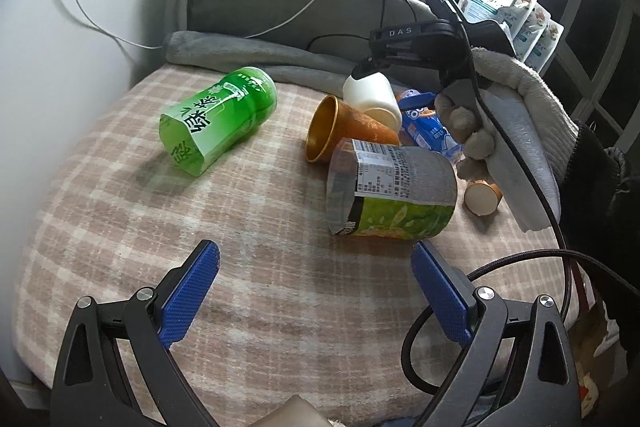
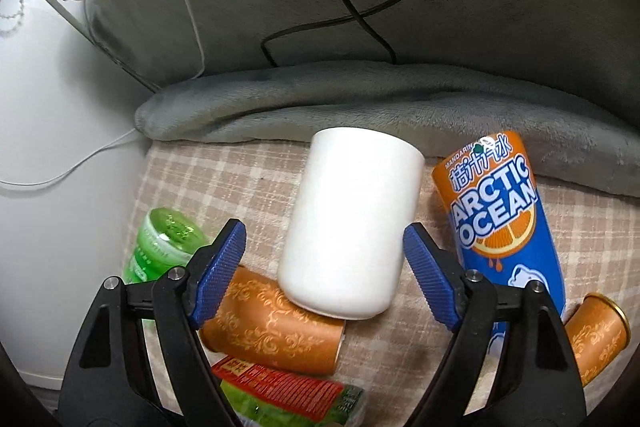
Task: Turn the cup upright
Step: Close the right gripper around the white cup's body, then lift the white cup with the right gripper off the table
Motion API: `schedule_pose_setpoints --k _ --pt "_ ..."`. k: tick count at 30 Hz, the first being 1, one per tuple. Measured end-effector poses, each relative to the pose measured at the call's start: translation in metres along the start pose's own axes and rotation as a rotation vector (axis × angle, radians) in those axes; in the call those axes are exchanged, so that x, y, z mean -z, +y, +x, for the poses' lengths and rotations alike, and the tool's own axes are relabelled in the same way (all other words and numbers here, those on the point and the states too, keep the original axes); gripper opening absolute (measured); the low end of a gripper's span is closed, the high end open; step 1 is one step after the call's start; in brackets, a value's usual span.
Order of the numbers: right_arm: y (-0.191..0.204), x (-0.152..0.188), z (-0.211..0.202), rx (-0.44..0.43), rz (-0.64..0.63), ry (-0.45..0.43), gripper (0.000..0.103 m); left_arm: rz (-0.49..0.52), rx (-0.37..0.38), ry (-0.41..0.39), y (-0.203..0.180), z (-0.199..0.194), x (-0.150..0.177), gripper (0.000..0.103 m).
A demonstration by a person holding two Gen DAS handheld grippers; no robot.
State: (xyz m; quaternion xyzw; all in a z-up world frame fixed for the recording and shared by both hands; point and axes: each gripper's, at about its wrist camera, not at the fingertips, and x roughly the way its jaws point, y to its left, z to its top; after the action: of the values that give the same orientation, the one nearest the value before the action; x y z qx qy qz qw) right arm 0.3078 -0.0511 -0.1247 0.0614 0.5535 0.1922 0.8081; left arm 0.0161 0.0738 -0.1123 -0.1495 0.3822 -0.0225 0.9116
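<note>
On the left of the checked cloth (image 1: 120, 235) lies a green bottle (image 1: 218, 119), on its side and well apart from the other things. The left gripper (image 1: 316, 291) hangs over the bare cloth in front; its jaws stand wide open and hold nothing.

In the middle lies a heap of things. An orange cup (image 1: 340, 131) with a gold inside lies on its side, its mouth turned to the left. The white cup (image 1: 372, 95) lies on its side too, tilted, and it rests on this orange cup. Just in front of them lies a cut bottle (image 1: 390, 187) with a green and grey label, also on its side.

The right gripper (image 2: 324, 263) is over the white cup (image 2: 352, 223). Its jaws are open, one blue pad on each side of the cup. The pads look close to the wall of the cup, but I cannot tell if they touch it.

To the right of the white cup lies an Arctic Ocean bottle (image 2: 504, 223), blue and orange. A small orange cup (image 2: 596, 335) lies on its side near its lower end. Behind everything, a grey blanket (image 2: 360, 99) runs along the back edge of the cloth.
</note>
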Motion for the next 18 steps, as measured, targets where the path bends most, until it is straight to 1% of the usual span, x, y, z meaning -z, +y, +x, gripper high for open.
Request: schedule_pose_setpoints --k 3,10,12,13,18 --pt "0.002 -0.004 0.006 0.02 -0.001 0.016 0.084 -0.001 0.003 -0.001 0.0 0.001 0.0 0.096" --pt "0.009 -0.014 0.026 0.104 -0.024 0.068 0.083 -0.004 0.004 -0.002 0.001 0.0 0.0 0.096" --pt "0.011 -0.016 0.033 0.116 -0.033 0.088 0.083 -0.007 0.002 -0.003 0.002 0.0 0.0 0.096" --pt "0.009 -0.017 0.035 0.123 -0.032 0.095 0.08 -0.009 0.0 -0.004 0.003 0.0 0.0 0.096" --pt "0.004 -0.016 0.035 0.117 -0.037 0.095 0.079 -0.011 -0.006 -0.009 0.003 -0.001 0.0 0.096"
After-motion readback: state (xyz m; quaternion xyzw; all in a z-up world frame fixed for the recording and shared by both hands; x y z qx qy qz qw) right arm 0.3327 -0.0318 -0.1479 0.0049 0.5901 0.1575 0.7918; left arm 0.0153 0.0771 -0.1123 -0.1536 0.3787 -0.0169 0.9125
